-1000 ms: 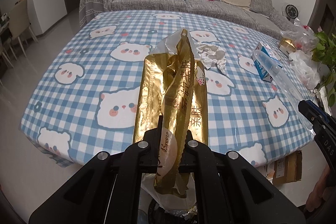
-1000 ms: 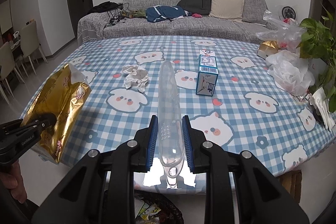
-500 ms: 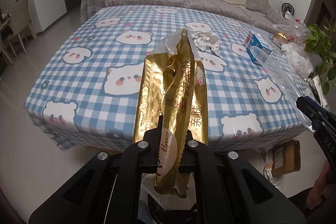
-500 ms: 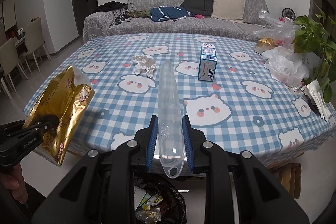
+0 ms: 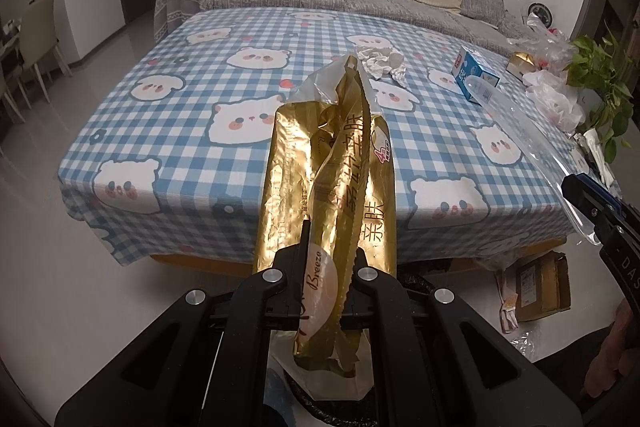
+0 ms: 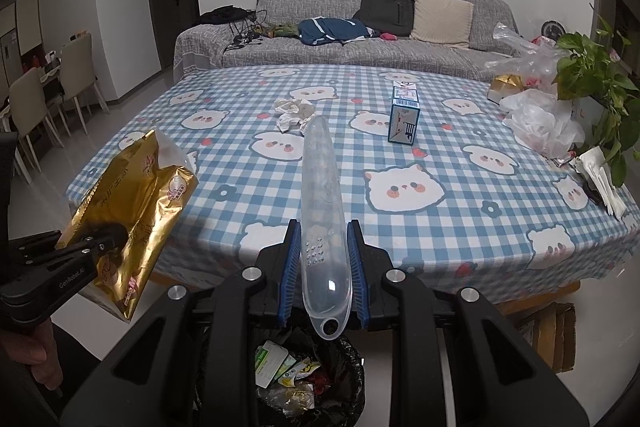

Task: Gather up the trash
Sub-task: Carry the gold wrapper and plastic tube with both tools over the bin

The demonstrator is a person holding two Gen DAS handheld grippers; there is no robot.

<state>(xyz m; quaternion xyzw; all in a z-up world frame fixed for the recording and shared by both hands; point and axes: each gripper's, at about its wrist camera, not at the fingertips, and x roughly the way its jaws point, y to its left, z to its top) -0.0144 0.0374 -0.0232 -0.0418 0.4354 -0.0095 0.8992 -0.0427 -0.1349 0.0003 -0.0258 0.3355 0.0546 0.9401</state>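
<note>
My left gripper [image 5: 329, 267] is shut on a crumpled gold foil bag [image 5: 332, 163], held off the near edge of the table; it also shows in the right wrist view [image 6: 132, 203]. My right gripper [image 6: 324, 259] is shut on a long clear plastic case [image 6: 322, 203], held above a black-lined trash bin [image 6: 304, 383] with wrappers inside. The case also shows at the right of the left wrist view [image 5: 520, 131]. On the table lie a crumpled white tissue [image 6: 294, 109] and a blue-white carton [image 6: 405, 113].
The table has a blue checked cloth with bear prints [image 6: 400, 187]. White plastic bags [image 6: 544, 125] and a plant [image 6: 596, 75] crowd its right end. A cardboard box [image 6: 552, 335] sits on the floor under it. A grey sofa [image 6: 360, 39] stands behind, chairs [image 6: 44, 99] at left.
Both grippers have pulled back from the table towards the near edge with their loads. The trash bin has come into view below the right gripper.
</note>
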